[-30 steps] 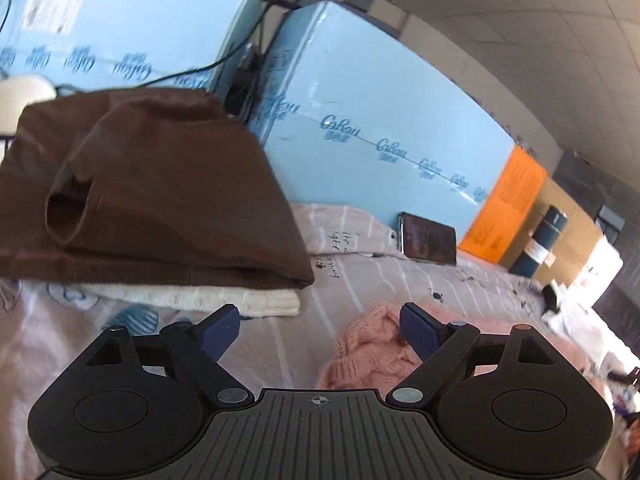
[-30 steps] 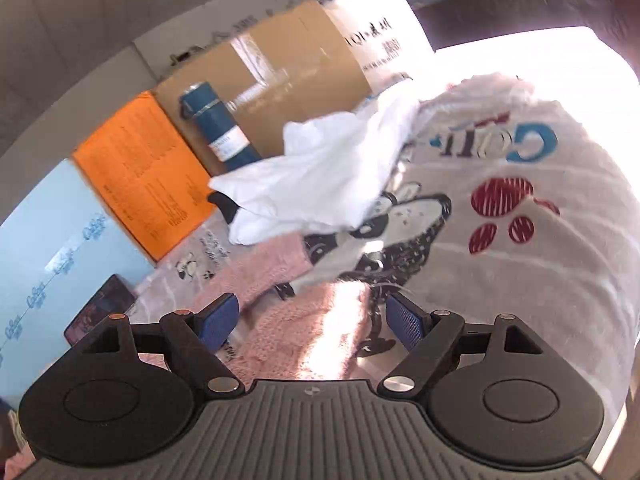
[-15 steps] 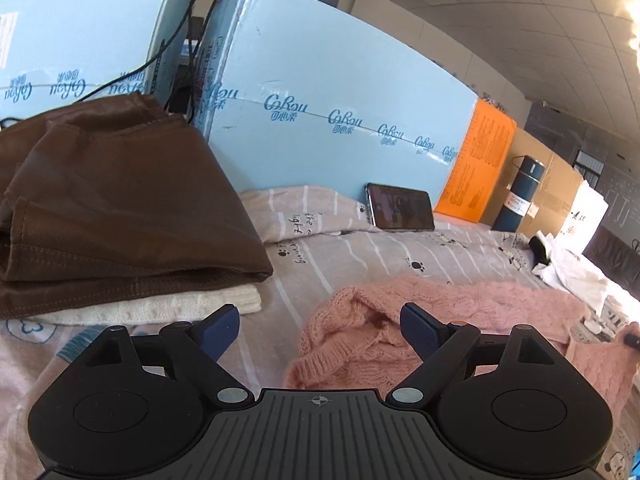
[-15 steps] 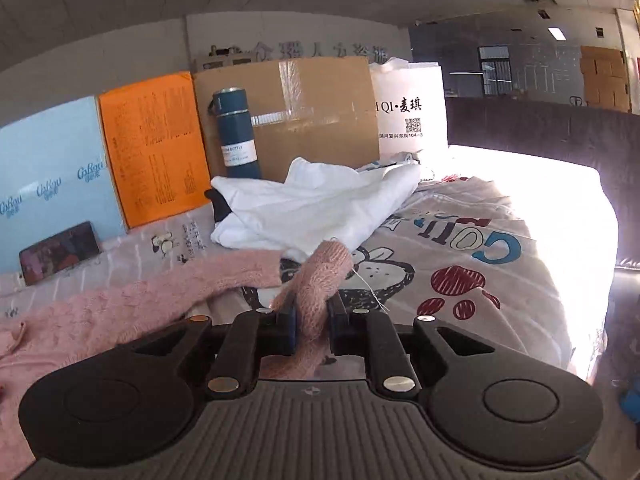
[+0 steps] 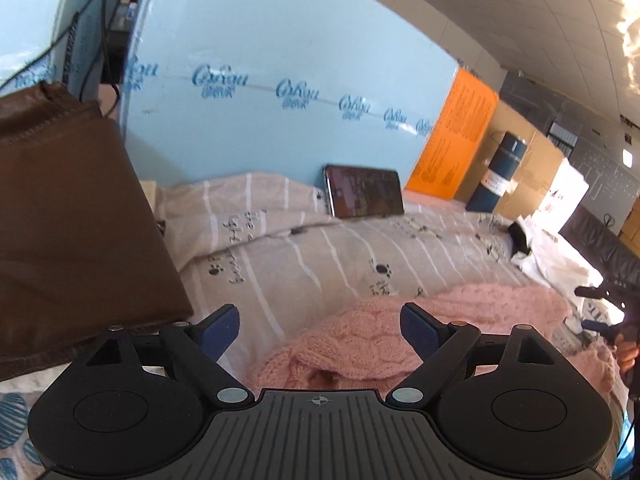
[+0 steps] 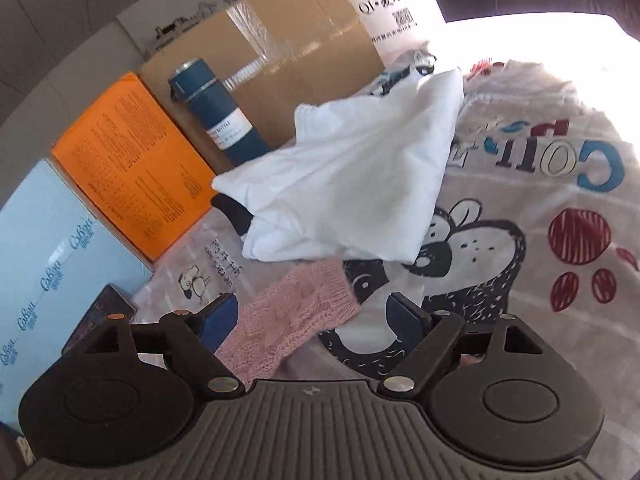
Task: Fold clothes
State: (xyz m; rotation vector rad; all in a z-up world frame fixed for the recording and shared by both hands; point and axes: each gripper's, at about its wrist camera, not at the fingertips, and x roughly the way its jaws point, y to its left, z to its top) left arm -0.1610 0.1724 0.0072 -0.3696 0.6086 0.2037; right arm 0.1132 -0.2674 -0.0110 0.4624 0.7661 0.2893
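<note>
A pink knitted sweater [image 5: 400, 332] lies spread on the patterned bedspread [image 5: 304, 252]. My left gripper [image 5: 320, 326] is open just above its near edge, touching nothing. In the right wrist view the sweater's sleeve end [image 6: 296, 316] lies flat between the open fingers of my right gripper [image 6: 310, 314], which holds nothing. The right gripper also shows at the right edge of the left wrist view [image 5: 600, 308].
A folded brown garment [image 5: 68, 232] on a cream one sits at the left. A crumpled white garment [image 6: 352, 188] lies beyond the sleeve. A phone [image 5: 364, 196], blue bottle [image 6: 218, 120], orange sheet [image 6: 132, 164], cardboard box [image 6: 288, 56] and blue foam boards [image 5: 280, 92] line the back.
My right gripper was shut on the pink sleeve half a second ago; it has opened and the sleeve lies on the bed. My left gripper moved right, toward the sweater.
</note>
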